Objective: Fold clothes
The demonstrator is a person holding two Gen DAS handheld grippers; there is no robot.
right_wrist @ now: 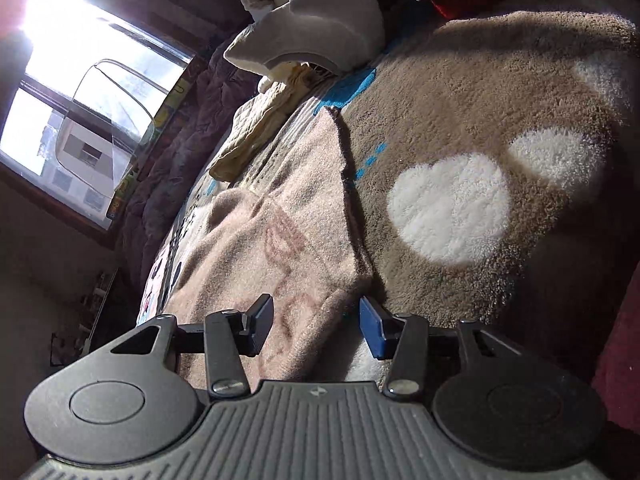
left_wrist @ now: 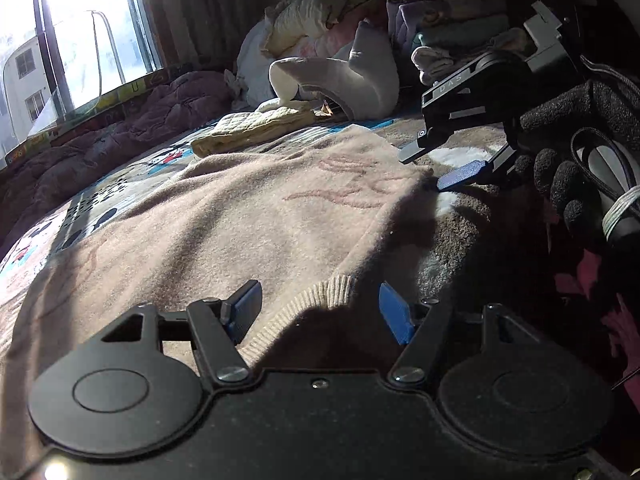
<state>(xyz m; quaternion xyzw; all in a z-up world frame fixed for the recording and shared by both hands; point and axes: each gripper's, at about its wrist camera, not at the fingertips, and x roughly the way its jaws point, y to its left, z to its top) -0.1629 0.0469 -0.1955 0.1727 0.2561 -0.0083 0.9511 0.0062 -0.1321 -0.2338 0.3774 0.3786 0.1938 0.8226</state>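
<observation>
While the pink sweater (left_wrist: 240,216) lies spread on the bed's brown fleece blanket (right_wrist: 480,92), both claws gape, released: left gripper (left_wrist: 320,308) straddling the ribbed hem at six o'clock, right gripper (right_wrist: 316,320) over the side edge (pinch both layers squarely).

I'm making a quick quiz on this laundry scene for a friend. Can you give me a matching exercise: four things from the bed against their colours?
Things:
1. sweater
2. quilted cloth
3. heart patch on the blanket
4. pads of the left tool

Colours:
A. white
B. blue
C. pale pink
D. yellow

Pairs: 1-C, 2-D, 3-A, 4-B
</observation>
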